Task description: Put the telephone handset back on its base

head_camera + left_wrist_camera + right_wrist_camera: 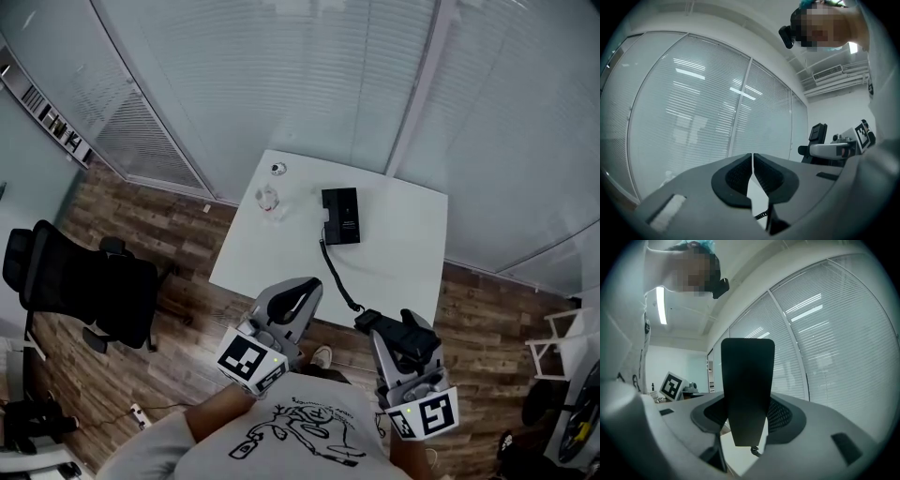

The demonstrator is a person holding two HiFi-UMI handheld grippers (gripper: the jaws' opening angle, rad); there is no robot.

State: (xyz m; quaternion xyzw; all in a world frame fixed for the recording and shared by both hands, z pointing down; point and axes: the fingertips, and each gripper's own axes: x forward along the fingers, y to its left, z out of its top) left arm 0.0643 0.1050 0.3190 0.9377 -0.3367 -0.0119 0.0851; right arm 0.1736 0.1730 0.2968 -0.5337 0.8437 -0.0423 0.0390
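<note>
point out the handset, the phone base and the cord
handset (746,390), right gripper view, middle of its black body
phone base (340,216), head view, centre of its top
cord (335,277), head view, midway along it

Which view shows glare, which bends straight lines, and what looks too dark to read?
Left gripper view: ceiling lamps mirrored as bright streaks on the blind-covered glass wall. Head view: that wall's frames curve around the white square table. Right gripper view: the black telephone handset, close to the lens, is a featureless dark slab.

Left grey two-jaw gripper (302,289) sat low, jaws together, empty; right grey two-jaw gripper (380,326) was clamped on black telephone handset (747,380).
</note>
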